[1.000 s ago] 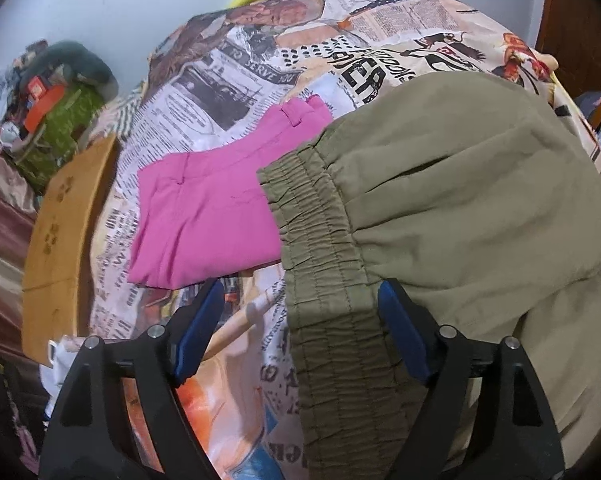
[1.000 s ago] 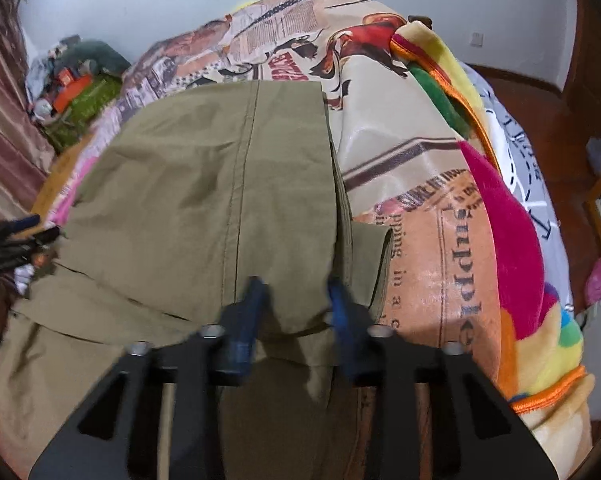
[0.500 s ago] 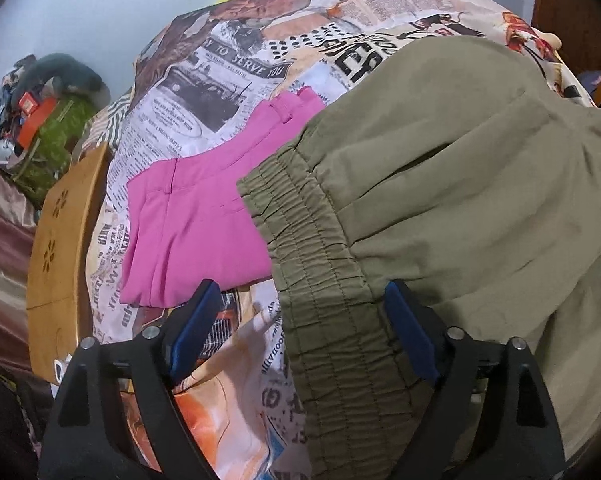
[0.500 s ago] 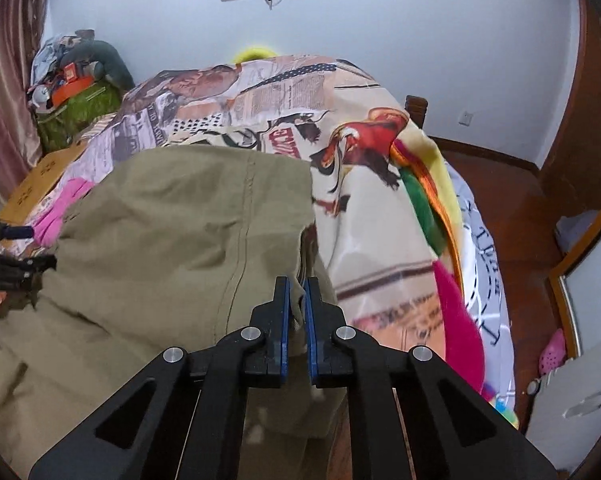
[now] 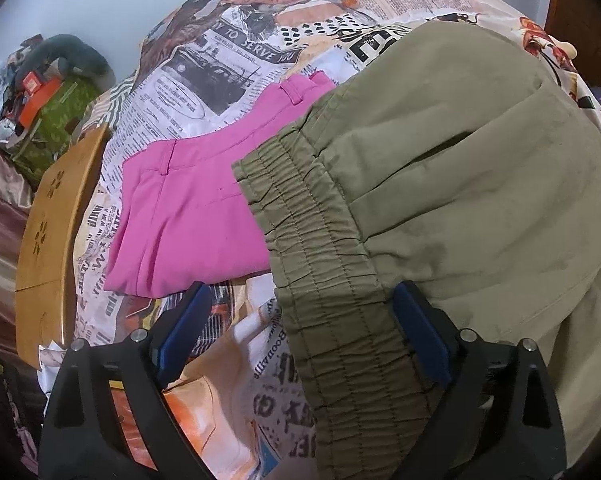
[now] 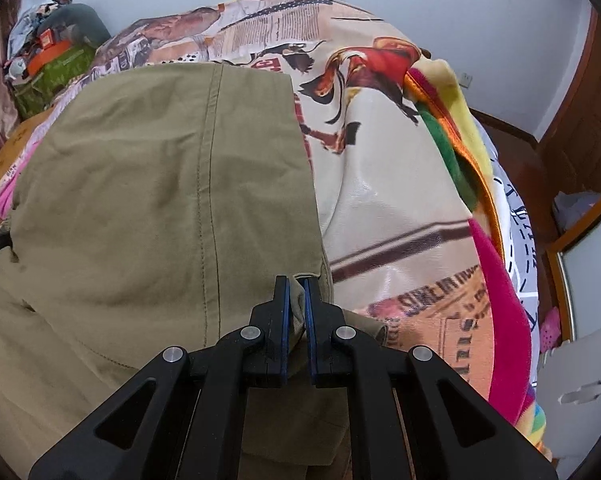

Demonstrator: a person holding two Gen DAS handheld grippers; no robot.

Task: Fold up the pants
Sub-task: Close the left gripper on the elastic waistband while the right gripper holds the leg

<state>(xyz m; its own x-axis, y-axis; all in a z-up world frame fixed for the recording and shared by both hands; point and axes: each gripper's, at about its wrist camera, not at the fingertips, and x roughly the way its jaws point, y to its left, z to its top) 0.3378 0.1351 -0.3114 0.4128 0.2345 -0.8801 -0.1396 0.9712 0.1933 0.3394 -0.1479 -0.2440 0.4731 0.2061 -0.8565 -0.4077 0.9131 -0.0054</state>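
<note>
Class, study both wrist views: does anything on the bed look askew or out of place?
Yes. The olive pants overlap one edge of the folded pink pants instead of lying clear, so the two garments crowd each other on the bedspread.

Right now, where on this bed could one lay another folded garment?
Bare newspaper-print bedspread lies beyond the folded pink pants, toward the pale wall; another bare stretch runs between the olive-green pants and the rainbow fleece blanket. The near middle is crowded with both pants.
</note>
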